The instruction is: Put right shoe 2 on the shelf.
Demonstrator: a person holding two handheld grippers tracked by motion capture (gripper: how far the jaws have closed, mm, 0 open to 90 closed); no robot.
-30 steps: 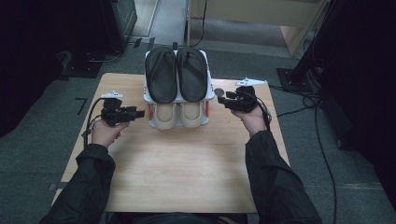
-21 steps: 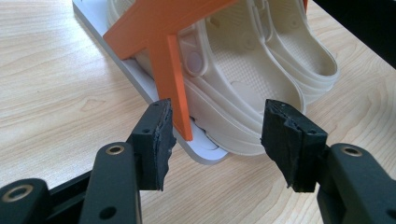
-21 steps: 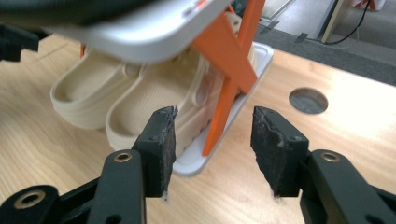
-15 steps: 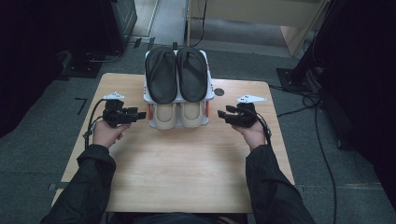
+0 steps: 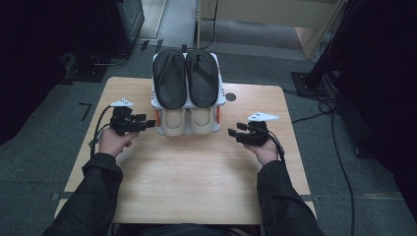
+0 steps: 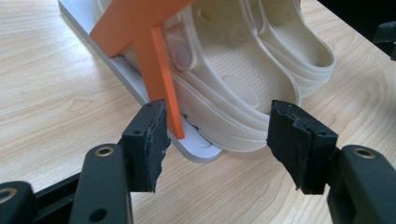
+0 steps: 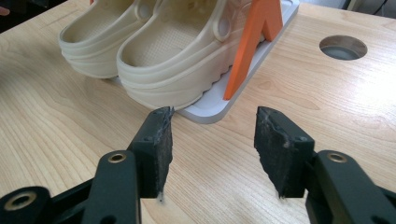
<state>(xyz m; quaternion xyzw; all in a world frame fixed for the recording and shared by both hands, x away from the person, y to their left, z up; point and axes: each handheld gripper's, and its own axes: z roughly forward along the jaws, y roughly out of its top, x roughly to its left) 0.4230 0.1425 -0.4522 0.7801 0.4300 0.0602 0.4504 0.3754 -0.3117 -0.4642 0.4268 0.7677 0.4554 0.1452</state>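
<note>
Left fingers: your left gripper [image 5: 147, 122] has its 2 fingers [image 6: 148, 140] spread wide and holding nothing; the heel of the nearer cream moulded-plastic clog [image 6: 233, 98] sits just beyond the gap between them.
Right fingers: your right gripper [image 5: 232, 132] is also wide open and empty, its fingers [image 7: 156, 144] pointing at the heel of the other cream clog [image 7: 177, 60], which lies ahead and toward the left finger.
Where the clogs are: the 2 clogs stand side by side on the grey base of the 2-tier shoe rack [image 5: 220, 101], under the pair of black rubber flip-flops [image 5: 186, 76] on the upper tier.
Orange post: an orange plastic upright [image 6: 161, 79] stands just ahead of your left gripper's left finger, touching distance from it.
Risk 1: close or push forward on the left and that finger will probably catch the orange upright, shoving the whole rack across the light wooden tabletop [image 5: 196, 172].
Risk 2: pinching only the thick heel rim may let a clog slip or drag its neighbour, since they sit touching.
Risk 3: lifting a clog steeply could knock the upper tier.
Hard to see: the clogs' toes are hidden under the upper tier; the rack's far edge is cut off in both gripper views.
</note>
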